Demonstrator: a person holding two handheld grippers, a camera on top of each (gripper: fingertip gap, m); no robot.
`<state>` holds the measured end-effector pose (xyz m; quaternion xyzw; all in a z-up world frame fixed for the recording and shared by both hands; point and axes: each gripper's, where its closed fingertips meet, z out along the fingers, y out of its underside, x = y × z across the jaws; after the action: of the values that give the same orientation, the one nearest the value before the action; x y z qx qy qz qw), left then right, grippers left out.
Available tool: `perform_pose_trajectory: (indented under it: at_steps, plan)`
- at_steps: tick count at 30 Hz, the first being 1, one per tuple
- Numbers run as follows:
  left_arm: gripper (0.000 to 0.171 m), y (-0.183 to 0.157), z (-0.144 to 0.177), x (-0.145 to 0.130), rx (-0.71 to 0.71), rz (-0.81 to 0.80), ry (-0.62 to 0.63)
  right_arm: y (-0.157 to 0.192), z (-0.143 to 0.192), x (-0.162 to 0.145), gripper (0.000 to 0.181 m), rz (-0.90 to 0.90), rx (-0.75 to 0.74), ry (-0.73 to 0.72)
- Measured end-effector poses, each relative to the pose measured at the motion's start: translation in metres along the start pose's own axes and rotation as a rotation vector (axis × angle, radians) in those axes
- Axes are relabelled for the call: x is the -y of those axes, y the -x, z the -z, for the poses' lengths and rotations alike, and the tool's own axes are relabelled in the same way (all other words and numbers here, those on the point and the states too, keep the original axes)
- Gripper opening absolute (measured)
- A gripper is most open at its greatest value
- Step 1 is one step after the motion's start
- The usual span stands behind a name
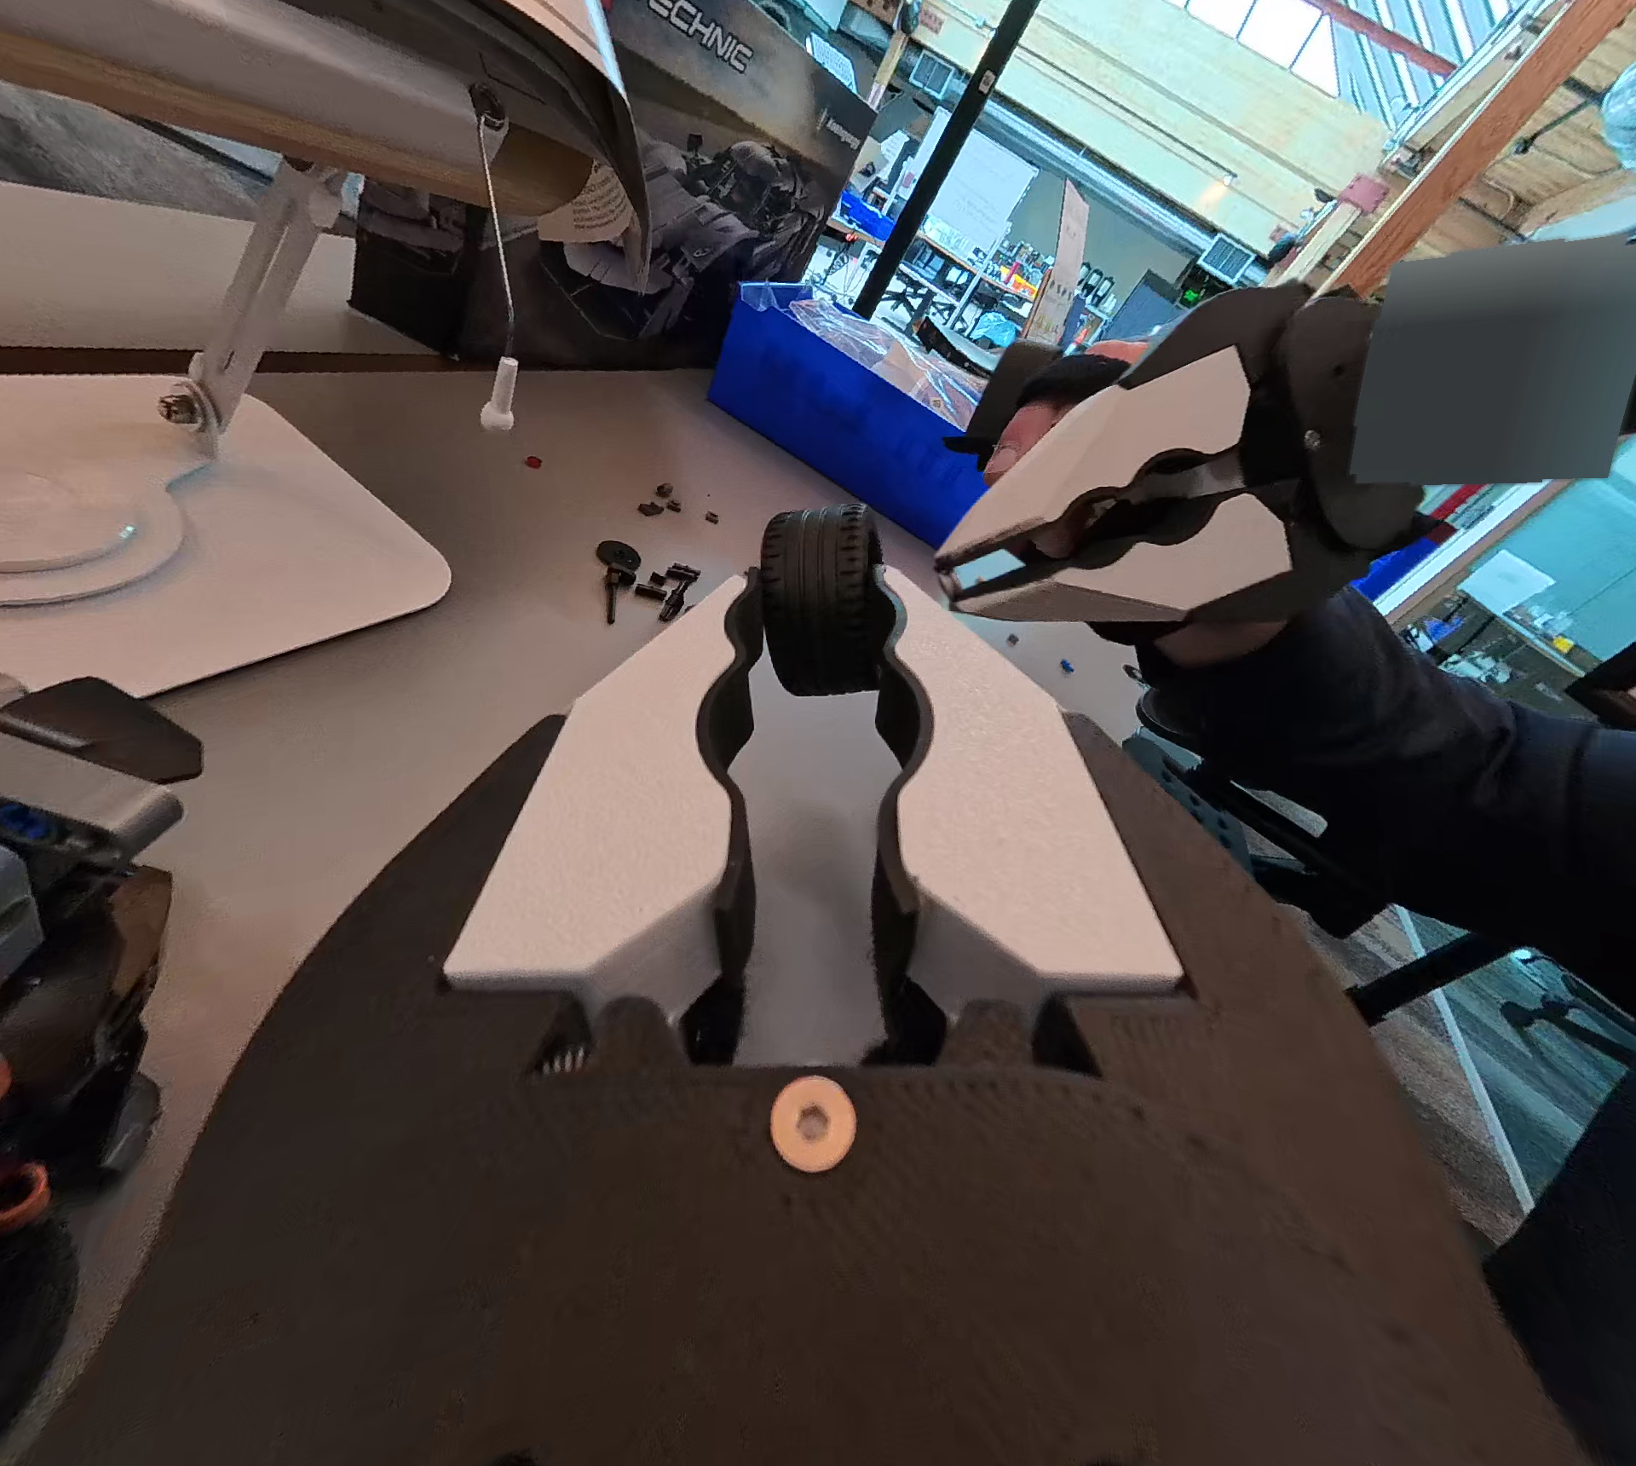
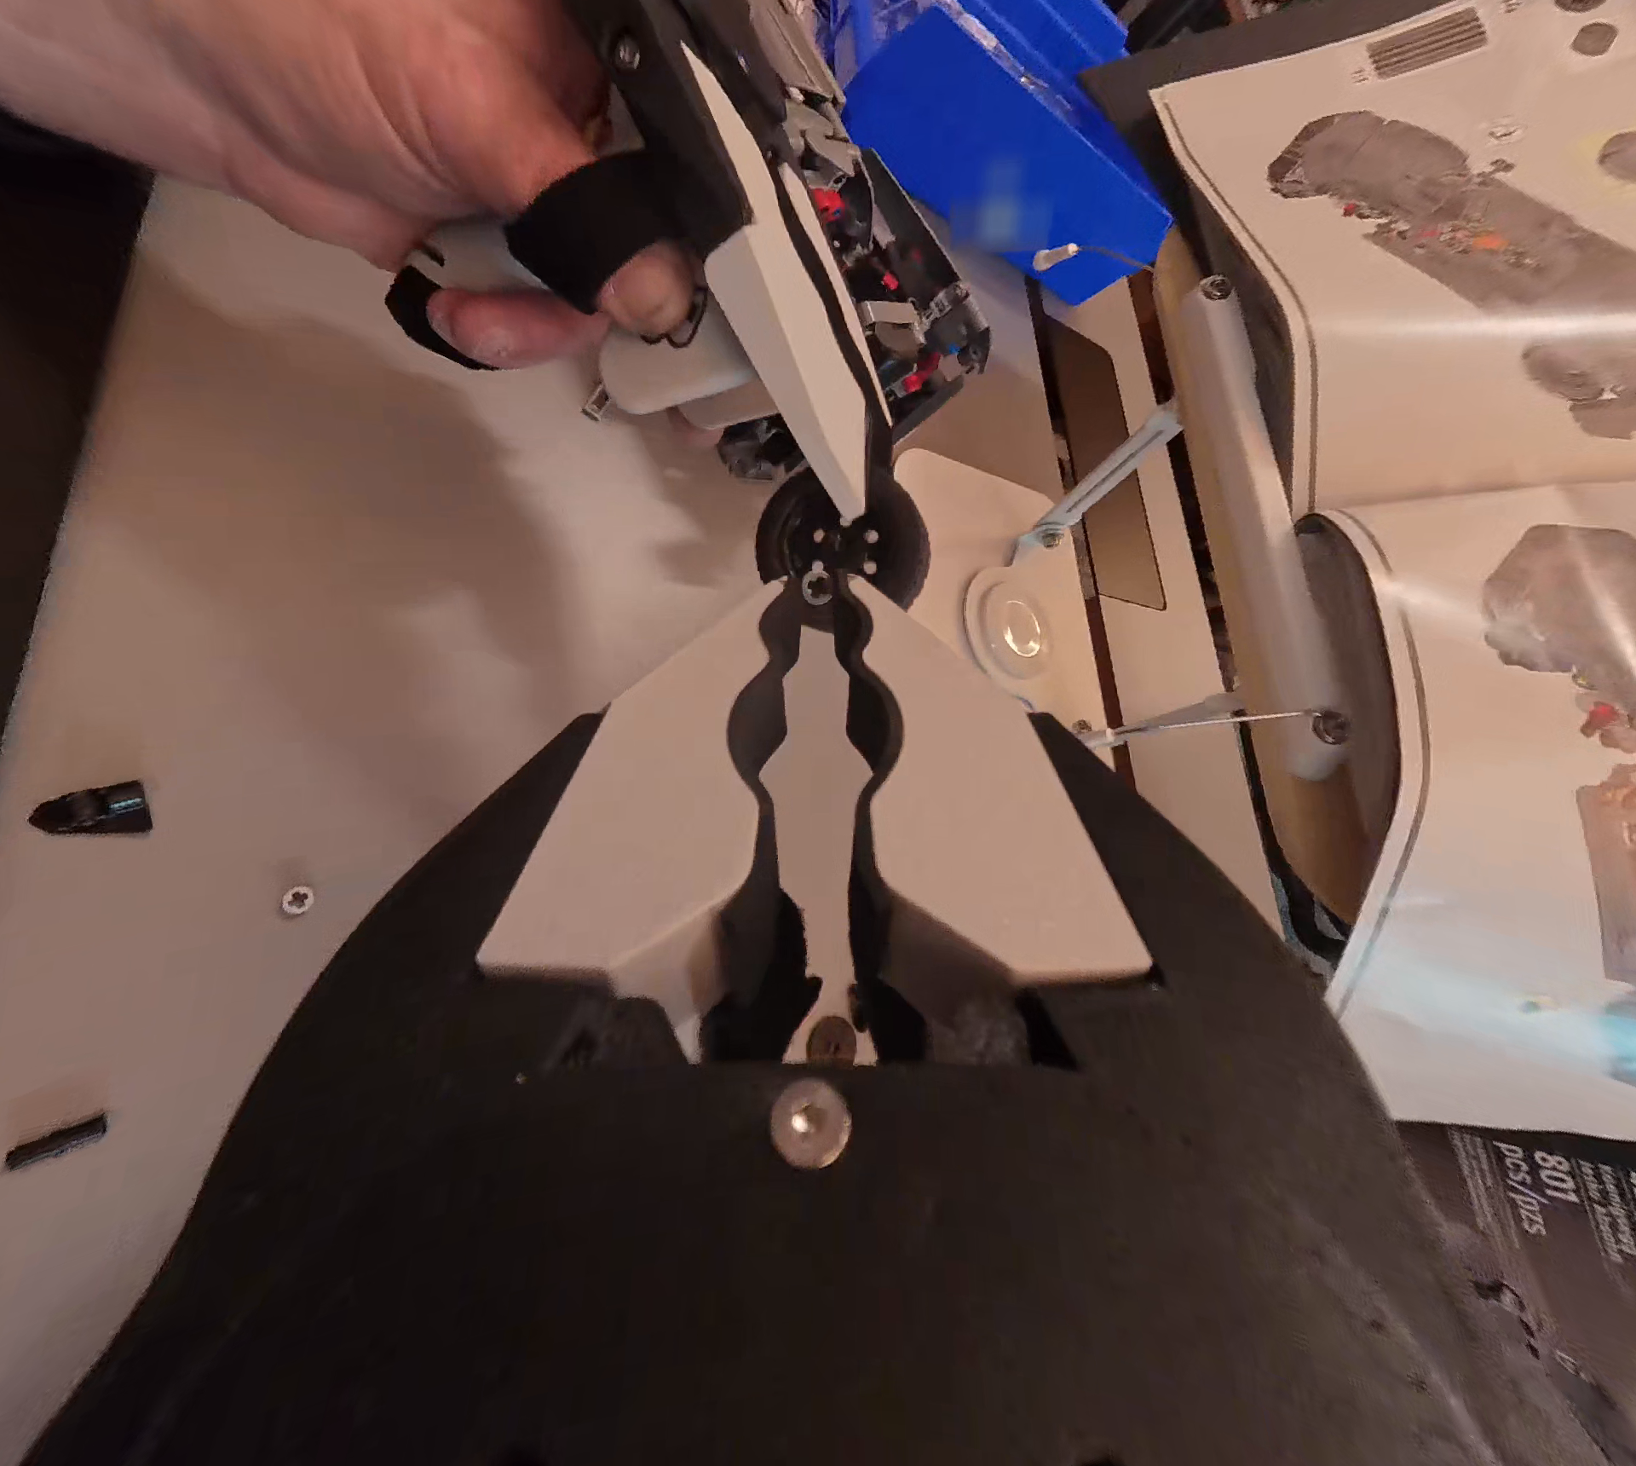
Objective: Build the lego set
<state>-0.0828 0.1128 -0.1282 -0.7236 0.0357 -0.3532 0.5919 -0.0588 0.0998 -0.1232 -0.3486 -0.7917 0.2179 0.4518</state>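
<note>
At the left edge of the left wrist view, a partly built model (image 1: pixel 80 892) is cut off and blurred. On the tabletop (image 1: pixel 372 733), small dark pieces (image 1: pixel 651 578) are too tiny to identify. The left claw (image 1: pixel 819 591) is clamped on a black wheel (image 1: pixel 821 595) held above the tabletop, tread toward the camera, axle running side to side. The right claw (image 1: pixel 952 582) hangs just beside the wheel, nearly closed around a small piece (image 2: pixel 816 589) that is hard to make out.

Left gripper (image 1: pixel 819 582) jaws clamped, right gripper (image 2: pixel 819 598) jaws nearly closed
</note>
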Motion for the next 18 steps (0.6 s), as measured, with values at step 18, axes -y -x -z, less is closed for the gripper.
perform_pose_trajectory:
  at_steps: [18]
  plan:
    - [0.02, -0.0015, -0.0076, -0.0058, 0.004, 0.015, 0.013, -0.0013, -0.0096, -0.005, 0.004, 0.033, -0.052, 0.045]
